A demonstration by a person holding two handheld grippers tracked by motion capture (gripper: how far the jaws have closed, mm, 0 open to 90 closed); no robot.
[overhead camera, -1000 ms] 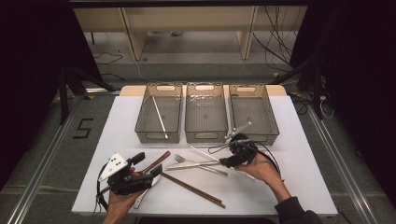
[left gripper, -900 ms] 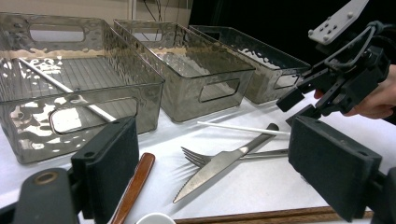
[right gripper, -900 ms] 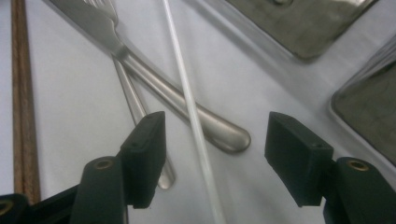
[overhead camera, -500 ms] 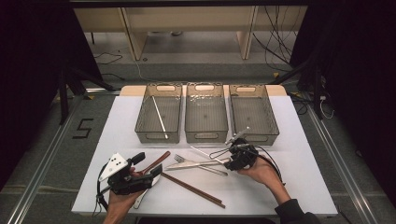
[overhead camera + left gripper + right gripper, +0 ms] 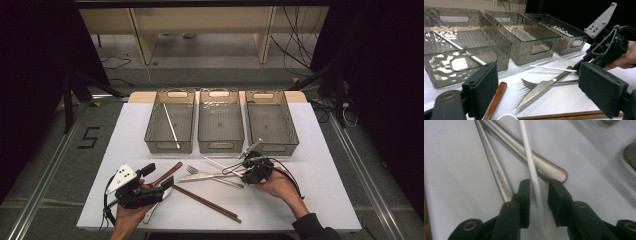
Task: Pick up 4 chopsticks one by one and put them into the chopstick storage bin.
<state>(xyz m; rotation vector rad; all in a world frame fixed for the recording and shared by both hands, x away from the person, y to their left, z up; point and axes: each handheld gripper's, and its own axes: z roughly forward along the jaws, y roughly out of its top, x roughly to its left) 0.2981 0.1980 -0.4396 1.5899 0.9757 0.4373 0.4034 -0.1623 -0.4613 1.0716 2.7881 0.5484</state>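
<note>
On the white table (image 5: 320,150), the white stick (image 5: 531,162) lies between the right gripper (image 5: 539,188) jaws, untouched. These jaws, wider earlier, have just been closing; the left gripper (image 5: 544,87) stands apart.

The right gripper (image 5: 539,188) has dipped a little toward the worktop (image 5: 320,150) and its fingers (image 5: 524,195) have just been closing around the white stick (image 5: 531,167), which now lies between them with a narrow gap either side.
</note>
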